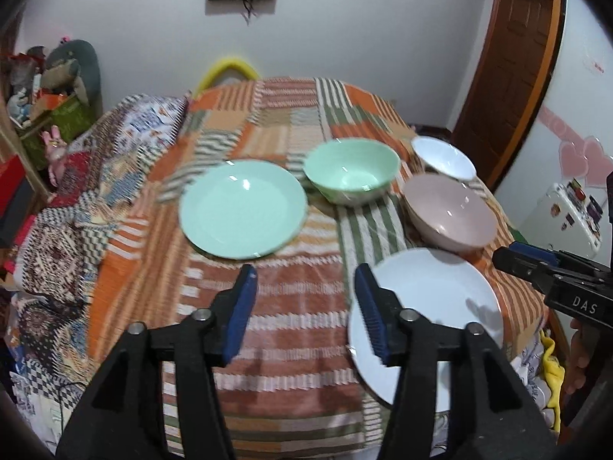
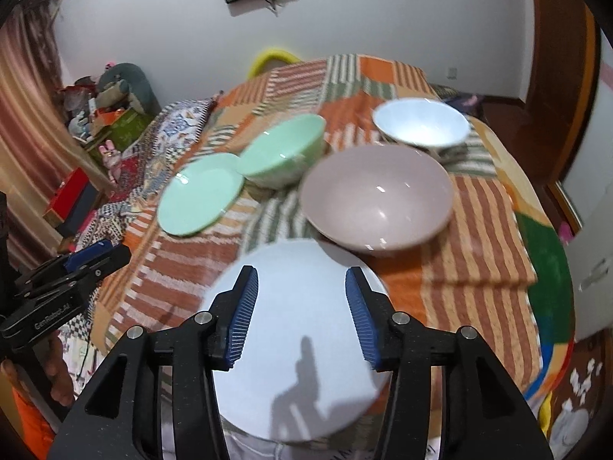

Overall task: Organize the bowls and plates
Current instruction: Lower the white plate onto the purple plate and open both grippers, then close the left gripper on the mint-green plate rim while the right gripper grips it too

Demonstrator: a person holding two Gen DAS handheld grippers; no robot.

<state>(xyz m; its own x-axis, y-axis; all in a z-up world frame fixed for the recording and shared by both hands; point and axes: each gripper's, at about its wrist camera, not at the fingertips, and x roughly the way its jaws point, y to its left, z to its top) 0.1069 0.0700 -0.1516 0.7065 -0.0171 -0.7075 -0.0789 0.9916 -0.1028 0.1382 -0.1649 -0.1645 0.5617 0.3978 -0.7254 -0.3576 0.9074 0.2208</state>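
A: Left wrist view first. Left gripper (image 1: 304, 299) spread wide, holding nothing, hovering above the patchwork cloth (image 1: 291, 280).

B: Green plate (image 1: 243, 209) just ahead of the left fingertip, flat on the cloth. Green bowl (image 1: 352, 176) farther ahead, toward the right fingertip. White plate (image 1: 429, 314) under and beyond the right finger, hanging over the near edge. Pink bowl (image 1: 450, 212) and white bowl (image 1: 444, 157) beyond that, off to the right.

A: Right wrist view now. Right gripper (image 2: 300, 301) also released, empty, poised directly over the white plate (image 2: 302, 345).

B: White plate between the two fingers and below them, apart from the pads as far as visible. Pink bowl (image 2: 377, 199) straight ahead past the fingertips, white bowl (image 2: 421, 124) behind it. Green plate (image 2: 199, 195) and green bowl (image 2: 283, 153) well off to the left.

A: Round ware, so no long axis to align with. Likely split: right gripper nearer the white plate, left gripper nearer the green plate.
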